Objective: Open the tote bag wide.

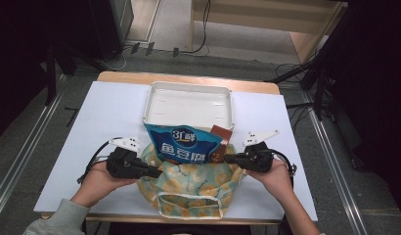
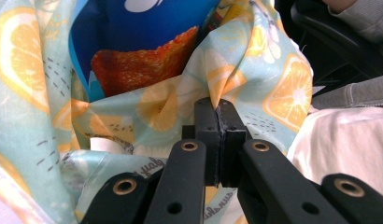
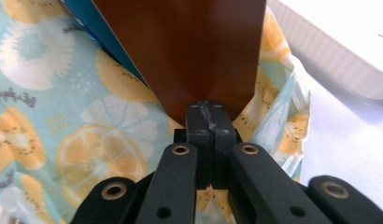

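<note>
A cloth bag [image 1: 189, 188] printed with orange slices lies at the table's near edge, its mouth facing the far side. A blue snack packet [image 1: 184, 144] and a brown packet [image 1: 221, 133] stick out of the mouth. My left gripper [image 1: 158, 172] is at the bag's left rim, and in the left gripper view [image 2: 219, 105] its jaws are pressed together with the bag's cloth [image 2: 171, 107] bunched at their tips. My right gripper [image 1: 227, 158] is at the right rim. In the right gripper view [image 3: 207, 109] the jaws are closed on the cloth [image 3: 101, 140], just under the brown packet [image 3: 180, 51].
A white rectangular tray [image 1: 148, 105] stands just beyond the bag, at the back middle of the white-covered table [image 1: 91, 127]. The bag's handle loop [image 1: 189, 208] hangs toward the near edge. Cables and stands lie on the floor beyond the table.
</note>
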Available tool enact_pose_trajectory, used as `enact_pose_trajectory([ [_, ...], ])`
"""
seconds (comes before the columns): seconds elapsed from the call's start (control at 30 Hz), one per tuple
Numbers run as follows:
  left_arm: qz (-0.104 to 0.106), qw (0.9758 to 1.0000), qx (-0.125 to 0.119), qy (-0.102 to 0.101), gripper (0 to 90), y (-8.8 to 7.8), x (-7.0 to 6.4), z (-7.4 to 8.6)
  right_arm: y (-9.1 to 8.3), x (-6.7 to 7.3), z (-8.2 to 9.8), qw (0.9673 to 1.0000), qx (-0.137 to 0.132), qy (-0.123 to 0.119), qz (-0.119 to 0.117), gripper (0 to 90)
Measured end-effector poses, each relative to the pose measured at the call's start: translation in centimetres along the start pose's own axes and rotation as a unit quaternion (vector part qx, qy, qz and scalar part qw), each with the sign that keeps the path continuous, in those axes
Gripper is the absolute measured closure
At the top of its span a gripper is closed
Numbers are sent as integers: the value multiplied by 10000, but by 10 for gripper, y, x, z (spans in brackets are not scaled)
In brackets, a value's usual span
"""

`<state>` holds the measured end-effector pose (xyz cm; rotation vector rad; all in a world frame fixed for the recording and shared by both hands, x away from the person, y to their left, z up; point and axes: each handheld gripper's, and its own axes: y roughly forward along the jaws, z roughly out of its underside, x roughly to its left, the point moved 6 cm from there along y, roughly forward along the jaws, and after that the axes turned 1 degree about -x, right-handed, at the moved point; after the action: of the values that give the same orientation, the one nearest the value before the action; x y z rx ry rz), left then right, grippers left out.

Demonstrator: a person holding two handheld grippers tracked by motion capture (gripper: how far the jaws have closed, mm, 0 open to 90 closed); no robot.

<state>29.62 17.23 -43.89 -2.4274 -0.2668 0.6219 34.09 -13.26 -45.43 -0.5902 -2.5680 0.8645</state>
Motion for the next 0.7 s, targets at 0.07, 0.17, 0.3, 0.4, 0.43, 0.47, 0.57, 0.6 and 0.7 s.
enact_pose_trajectory([
  [0.07, -2, 10000, 20, -21, 900, 2, 1, 0, 1, 0, 2, 10000, 48, 21, -6, 900],
  [0.17, 21, 10000, 37, -4, 900, 4, 0, -1, 4, 0, 5, 9999, 98, 15, -71, 900],
  [0.3, 59, 10000, 36, 49, 900, 4, -4, -2, 0, 9, 2, 9997, -28, -189, -181, 900],
  [0.4, 118, 9999, 34, 86, 900, 5, -8, -3, -1, 13, -1, 9995, -56, -259, -153, 900],
  [0.43, 125, 9998, 42, 114, 900, 5, -9, -3, -1, 14, -1, 9994, -75, -290, -194, 900],
  [0.47, 162, 9998, 39, 143, 900, 4, -11, -3, -1, 16, -2, 9993, -83, -302, -194, 900],
  [0.57, 219, 9996, 53, 163, 900, 4, -14, -3, -2, 24, -7, 9990, -119, -367, -226, 900],
  [0.6, 253, 9995, 62, 161, 900, 4, -15, -3, -2, 27, -9, 9987, -145, -415, -239, 900],
  [0.7, 310, 9993, 108, 181, 900, 7, -17, -1, -2, 32, -13, 9985, -186, -448, -245, 900],
])
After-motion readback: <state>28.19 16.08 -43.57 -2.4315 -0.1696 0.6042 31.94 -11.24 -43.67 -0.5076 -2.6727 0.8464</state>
